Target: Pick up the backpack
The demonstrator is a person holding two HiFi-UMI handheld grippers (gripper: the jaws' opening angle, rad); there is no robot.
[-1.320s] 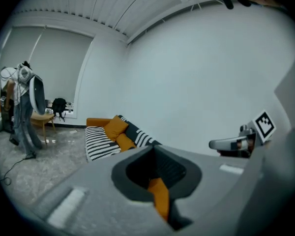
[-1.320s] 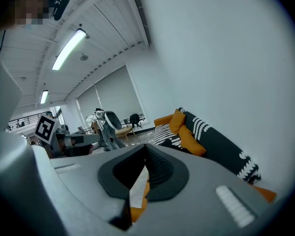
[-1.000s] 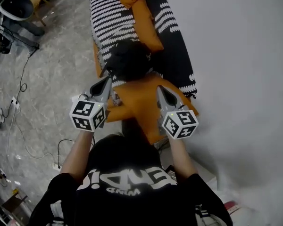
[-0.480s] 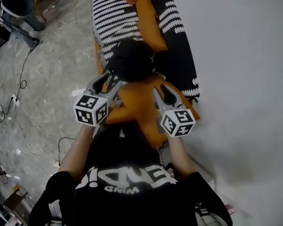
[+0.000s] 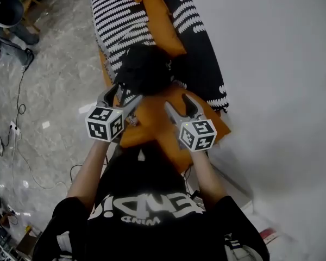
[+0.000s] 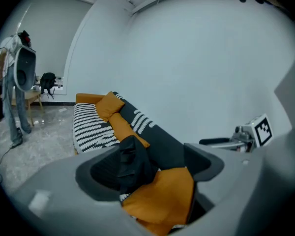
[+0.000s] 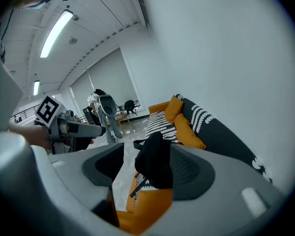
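Note:
The black backpack [image 5: 145, 69] lies on a sofa [image 5: 114, 20] covered in black-and-white stripes, beside orange cushions [image 5: 168, 118]. My left gripper [image 5: 121, 95] hovers at the backpack's near left edge with its jaws opening. The backpack [image 6: 130, 161] shows in the gap ahead of the left gripper [image 6: 150, 163], and neither pad presses on it. My right gripper [image 5: 178, 103] hangs over the orange cushion just short of the bag, its jaws opening too. In the right gripper view the backpack [image 7: 155, 161] sits beyond the right gripper [image 7: 145, 168], untouched.
A white wall [image 5: 271, 64] runs along the sofa's right side. Grey marble floor [image 5: 54, 91] with loose cables [image 5: 19, 107] lies to the left. A grey stand with a rounded head [image 6: 22, 73] and a small table stand at the far end of the room.
Both grippers went from shut to open. They sank and drew closer to the backpack, the left one now at its edge.

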